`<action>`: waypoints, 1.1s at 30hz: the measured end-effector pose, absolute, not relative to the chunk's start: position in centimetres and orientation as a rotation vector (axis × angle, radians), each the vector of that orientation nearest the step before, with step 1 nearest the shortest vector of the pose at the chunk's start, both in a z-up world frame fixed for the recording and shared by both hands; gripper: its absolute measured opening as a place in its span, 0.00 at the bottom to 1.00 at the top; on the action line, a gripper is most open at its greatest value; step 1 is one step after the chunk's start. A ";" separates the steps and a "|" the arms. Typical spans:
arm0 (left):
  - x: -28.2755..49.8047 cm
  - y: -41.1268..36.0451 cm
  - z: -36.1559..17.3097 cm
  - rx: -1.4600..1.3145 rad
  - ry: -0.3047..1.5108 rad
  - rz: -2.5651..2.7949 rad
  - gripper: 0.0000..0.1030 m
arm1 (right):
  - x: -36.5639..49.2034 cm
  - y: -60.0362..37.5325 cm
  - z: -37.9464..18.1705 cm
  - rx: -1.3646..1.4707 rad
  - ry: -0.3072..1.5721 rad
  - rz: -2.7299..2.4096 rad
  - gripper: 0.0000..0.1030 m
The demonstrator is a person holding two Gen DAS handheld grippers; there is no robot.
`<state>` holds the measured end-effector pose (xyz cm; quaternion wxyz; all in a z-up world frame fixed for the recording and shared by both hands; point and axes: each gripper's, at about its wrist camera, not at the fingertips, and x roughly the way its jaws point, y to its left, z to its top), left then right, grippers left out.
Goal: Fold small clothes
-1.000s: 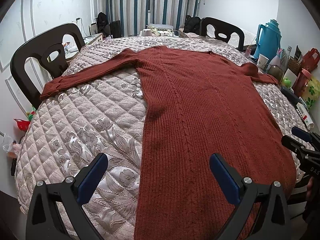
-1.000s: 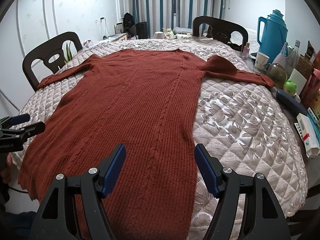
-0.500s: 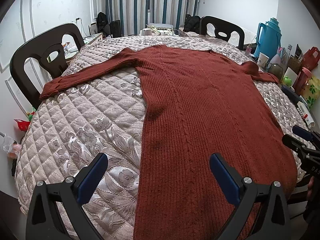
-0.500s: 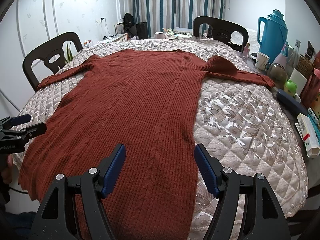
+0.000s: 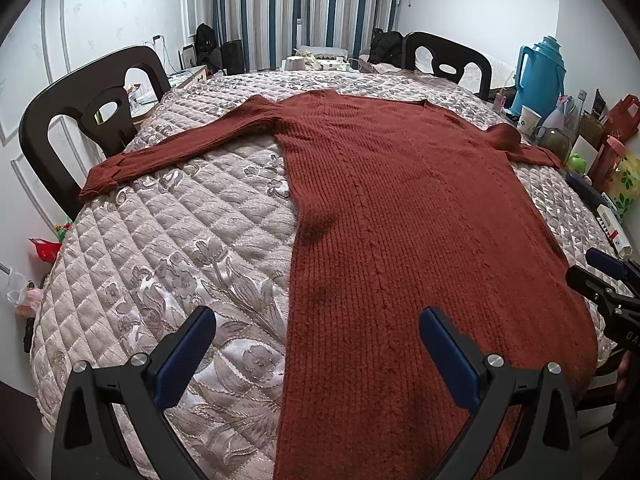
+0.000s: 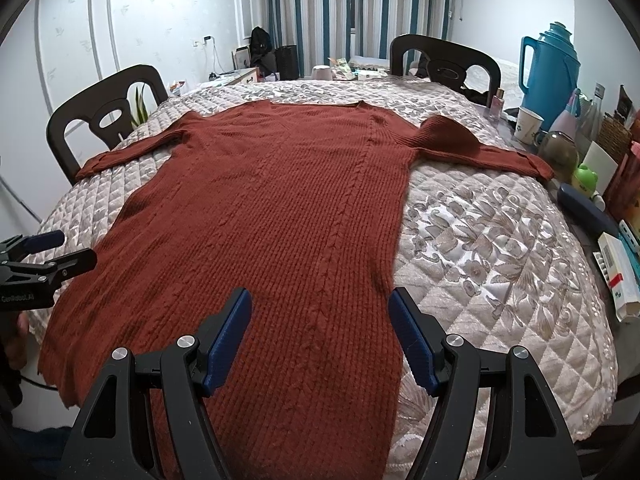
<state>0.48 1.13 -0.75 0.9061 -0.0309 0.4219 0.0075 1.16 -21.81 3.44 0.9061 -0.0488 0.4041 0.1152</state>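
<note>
A rust-red ribbed knit sweater (image 5: 400, 208) lies flat on the quilted table, both sleeves spread out; it also shows in the right wrist view (image 6: 280, 208). My left gripper (image 5: 316, 344) is open and empty, above the sweater's left hem edge near the table's front. My right gripper (image 6: 320, 328) is open and empty, above the hem's right part. Each gripper shows in the other's view: the right one at the right edge (image 5: 600, 280), the left one at the left edge (image 6: 44, 256).
The quilted floral table cover (image 5: 160, 248) has bare room left and right (image 6: 488, 248) of the sweater. Dark chairs (image 5: 80, 120) stand around. A blue thermos (image 6: 548, 64), cup, bottles and boxes (image 6: 616, 272) crowd the right edge.
Both views have shifted only slightly; the grippers stay open near the hem. The sweater has not moved.
</note>
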 end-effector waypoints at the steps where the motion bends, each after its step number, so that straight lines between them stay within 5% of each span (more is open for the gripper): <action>1: 0.5 1.2 -0.7 -0.064 0.872 0.017 0.99 | 1.2 -21.8 3.4 -0.101 0.834 0.238 0.69; 20: 3.0 4.9 -1.2 -0.216 0.858 -0.021 0.99 | 4.3 -19.2 4.2 -0.101 0.795 0.331 0.69; 33: 5.9 16.5 -1.1 -0.455 0.738 0.201 0.99 | 7.5 -16.0 4.2 -0.123 0.791 0.382 0.69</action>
